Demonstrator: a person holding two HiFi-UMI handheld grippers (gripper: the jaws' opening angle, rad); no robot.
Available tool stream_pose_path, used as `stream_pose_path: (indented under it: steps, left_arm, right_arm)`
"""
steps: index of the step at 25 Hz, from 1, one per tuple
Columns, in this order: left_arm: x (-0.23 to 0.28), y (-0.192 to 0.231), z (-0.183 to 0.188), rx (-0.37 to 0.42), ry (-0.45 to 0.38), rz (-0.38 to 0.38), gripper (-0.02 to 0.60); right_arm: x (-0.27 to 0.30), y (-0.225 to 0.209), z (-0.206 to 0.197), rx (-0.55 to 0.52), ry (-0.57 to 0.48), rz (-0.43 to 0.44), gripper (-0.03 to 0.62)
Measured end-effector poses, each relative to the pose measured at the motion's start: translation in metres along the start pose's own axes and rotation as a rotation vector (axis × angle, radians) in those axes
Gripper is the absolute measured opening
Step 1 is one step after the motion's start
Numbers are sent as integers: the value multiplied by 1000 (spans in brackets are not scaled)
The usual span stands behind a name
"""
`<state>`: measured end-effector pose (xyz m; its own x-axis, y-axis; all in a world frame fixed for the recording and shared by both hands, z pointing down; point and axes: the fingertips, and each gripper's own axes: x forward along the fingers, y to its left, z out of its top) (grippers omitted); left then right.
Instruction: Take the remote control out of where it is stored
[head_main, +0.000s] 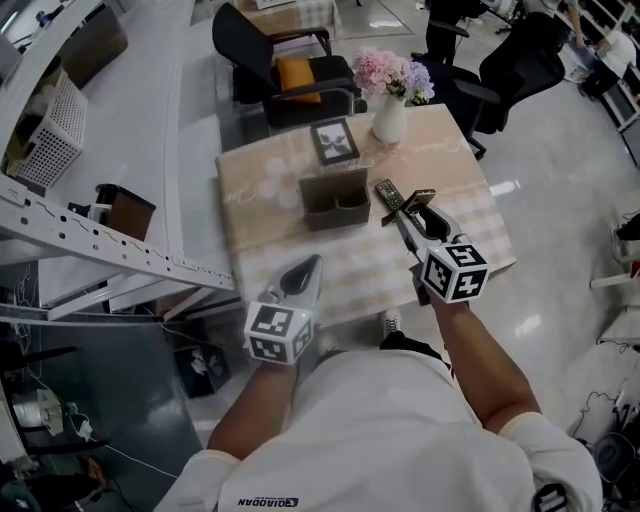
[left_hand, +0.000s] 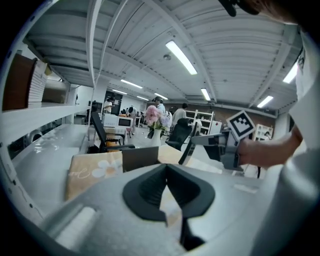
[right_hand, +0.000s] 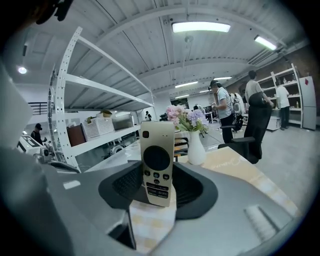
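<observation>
With the remote control (right_hand: 157, 159) pinched upright in the right claw (right_hand: 159, 175), clear of the brown holder (head_main: 335, 198) on the surface (head_main: 260, 188), grip steadily and carry it low, the left claw (head_main: 303, 272) closed and empty.

Remote control (right_hand: 157, 162) is matt plastic; tablecloth (head_main: 350, 268) is cloth.

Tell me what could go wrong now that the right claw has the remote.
1. The right claw grips the cream remote by its lower part only. The upper half sticks out free, so it may tilt or slip out.
2. The vase of flowers stands just beyond the claw; a careless swing could tip it.
3. The brown holder sits close beside the claw and could be nudged.
</observation>
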<state>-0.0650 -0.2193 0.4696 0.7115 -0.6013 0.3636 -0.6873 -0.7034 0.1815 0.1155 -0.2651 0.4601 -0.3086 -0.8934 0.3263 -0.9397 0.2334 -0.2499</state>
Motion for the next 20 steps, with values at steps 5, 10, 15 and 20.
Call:
stream_pose_path:
  steps: [5, 10, 15, 20]
  left_arm:
    - [22, -19, 2, 7, 19, -14, 3]
    - [39, -32, 0, 9, 37, -11, 3]
    - [54, -38, 1, 3, 46, 13, 3]
    - [65, -43, 3, -12, 43, 43, 3]
  right_arm:
    - [-13, -46, -10, -9, 41, -47, 190]
    - [-18, -90, -25, -36, 107, -76, 190]
    - [-12, -125, -41, -56, 191, -73, 190]
    - [-3, -146, -57, -101, 278, -50, 190]
